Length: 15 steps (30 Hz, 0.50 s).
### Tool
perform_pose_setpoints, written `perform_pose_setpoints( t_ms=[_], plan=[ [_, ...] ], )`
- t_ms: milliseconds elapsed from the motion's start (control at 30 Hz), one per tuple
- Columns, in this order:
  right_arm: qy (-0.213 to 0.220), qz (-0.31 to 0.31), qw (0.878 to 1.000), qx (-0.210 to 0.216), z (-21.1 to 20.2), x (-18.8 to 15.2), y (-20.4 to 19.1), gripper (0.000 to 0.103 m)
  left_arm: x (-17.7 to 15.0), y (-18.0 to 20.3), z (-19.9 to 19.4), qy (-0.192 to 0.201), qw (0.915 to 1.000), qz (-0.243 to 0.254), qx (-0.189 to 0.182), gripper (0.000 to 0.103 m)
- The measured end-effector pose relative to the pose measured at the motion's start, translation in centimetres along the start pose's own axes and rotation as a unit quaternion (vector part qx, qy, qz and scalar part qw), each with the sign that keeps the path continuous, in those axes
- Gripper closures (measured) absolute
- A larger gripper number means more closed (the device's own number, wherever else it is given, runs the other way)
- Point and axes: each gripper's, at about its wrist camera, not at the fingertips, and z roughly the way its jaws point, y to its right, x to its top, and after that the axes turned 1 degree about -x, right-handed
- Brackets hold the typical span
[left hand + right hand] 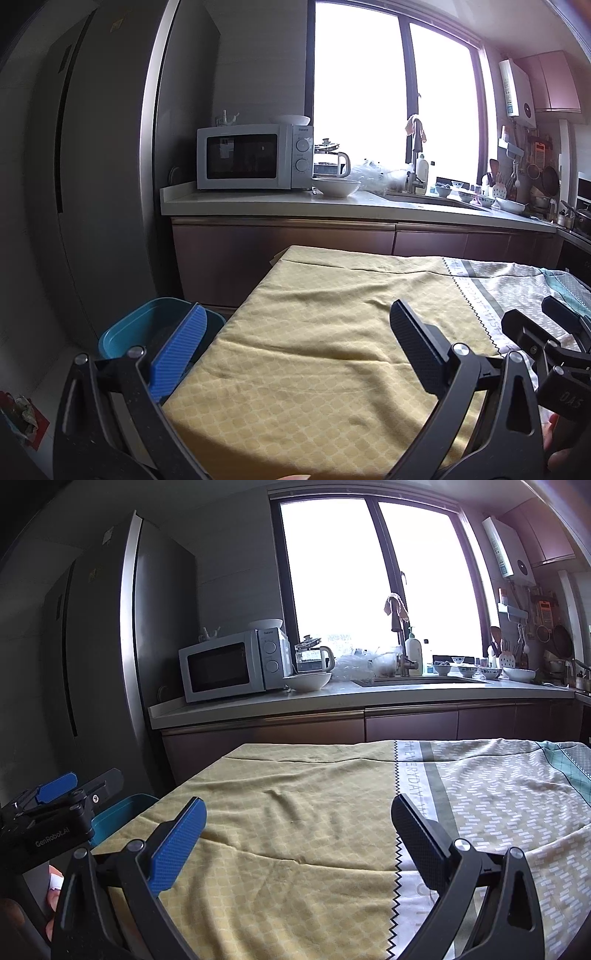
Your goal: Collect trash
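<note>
No loose trash shows on the table (pixel 295 812) in either view: the yellow cloth (pixel 314 350) and the patterned grey-and-white cloth (pixel 498 794) beside it lie bare apart from creases. The one thing that belongs to the job is the teal bin (pixel 147 325) on the floor just off the table's left edge, open at the top, with what may be something dark at its bottom, though the left gripper's blue finger covers too much of it to be sure. Near the lower left corner of the left view a crumpled scrap (pixel 22 413) lies on the floor on something red; it could be litter, but it is too warped there to name.

If that scrap is paper or wrapper, it should be light and soft, likely to crush flat under the pads, so a pinch across its bulkiest fold would probably hold best. The bin looks like rigid plastic with a plain rim, light enough to lift by that rim.

The left gripper (pixel 295 354) hovers over the near left part of the table with its fingers spread wide and nothing between them. The right gripper (pixel 299 834) hovers above the seam where the two cloths meet, also wide and empty.
</note>
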Motion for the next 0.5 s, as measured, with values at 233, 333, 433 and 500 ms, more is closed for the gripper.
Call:
perform_pose_setpoints(
  t_ms=[233, 333, 433, 500],
  plan=[
    [-0.003, 0.002, 1.000, 0.001, 0.08, 0.04, 0.10, 0.006, -0.29, 0.06, 0.06, -0.001, 1.0000, 0.000, 0.003, 0.005],
    [-0.005, 0.001, 1.000, 0.003, 0.22, -0.07, 0.06, 0.006, -0.34, 0.02, 0.10, -0.003, 1.0000, 0.001, 0.003, 0.005],
    [-0.005, 0.001, 1.000, 0.004, 0.28, -0.05, 0.01, 0.006, -0.33, 0.05, 0.06, -0.004, 1.0000, 0.001, 0.004, 0.005],
    [-0.004, 0.001, 1.000, 0.004, 0.35, -0.03, 0.01, 0.006, -0.29, 0.05, 0.01, -0.004, 1.0000, 0.000, 0.005, 0.005]
  ],
)
